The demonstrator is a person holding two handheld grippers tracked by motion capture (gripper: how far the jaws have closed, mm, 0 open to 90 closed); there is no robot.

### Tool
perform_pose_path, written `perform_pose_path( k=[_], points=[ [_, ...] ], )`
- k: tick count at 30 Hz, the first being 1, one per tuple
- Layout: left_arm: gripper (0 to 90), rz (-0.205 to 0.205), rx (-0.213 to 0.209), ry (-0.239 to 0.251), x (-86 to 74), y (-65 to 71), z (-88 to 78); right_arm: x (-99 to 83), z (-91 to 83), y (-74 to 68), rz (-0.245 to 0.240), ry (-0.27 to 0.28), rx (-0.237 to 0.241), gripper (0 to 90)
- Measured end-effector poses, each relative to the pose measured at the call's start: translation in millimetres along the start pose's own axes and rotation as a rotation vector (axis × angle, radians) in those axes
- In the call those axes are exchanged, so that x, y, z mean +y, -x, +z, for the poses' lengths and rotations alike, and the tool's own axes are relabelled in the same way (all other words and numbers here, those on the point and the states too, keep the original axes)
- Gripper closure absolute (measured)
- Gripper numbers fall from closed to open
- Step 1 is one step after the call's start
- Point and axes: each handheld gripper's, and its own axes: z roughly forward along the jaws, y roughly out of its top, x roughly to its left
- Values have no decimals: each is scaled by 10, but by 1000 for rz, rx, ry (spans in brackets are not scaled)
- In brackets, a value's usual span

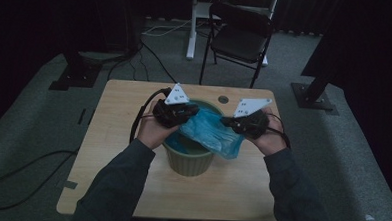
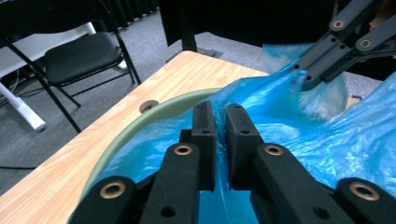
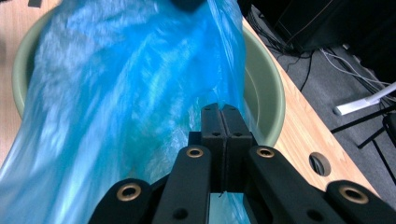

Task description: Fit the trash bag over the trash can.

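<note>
Blue bag stretched over the green bin, a gripper pinching each side.

The room is dim, grey carpet with a folding chair (image 1: 240, 35) behind the wooden worktop (image 1: 118, 137), and the green bin (image 1: 189, 163) stands mid-worktop. The blue bag (image 1: 210, 131) spans its mouth with the long stretch running hand to hand, and part hangs over the near right rim. The left gripper (image 2: 219, 128) has its jaws nearly together, film caught in the slit. The right gripper (image 3: 224, 123) is clamped tight on the opposite edge. Next comes the spread outward, I'd say.
</note>
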Motion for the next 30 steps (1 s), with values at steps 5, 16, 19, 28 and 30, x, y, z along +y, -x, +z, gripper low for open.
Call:
perform_pose_path(
  k=[5,16,19,28,30],
  points=[
    [856,-36,22,4,-57,-120,-62,-97,-25,22,9,-19,-7,900],
    [869,-143,86,-2,-325,-490,-182,-245,-91,98,37,-43,-25,900],
    [872,-161,104,-13,-384,-576,-199,-270,-93,109,42,-50,-28,900],
    [878,-223,145,-35,-548,-786,-224,-349,-119,139,51,-67,-30,900],
    [879,-236,156,-46,-590,-829,-220,-377,-121,148,56,-72,-30,900]
  ],
)
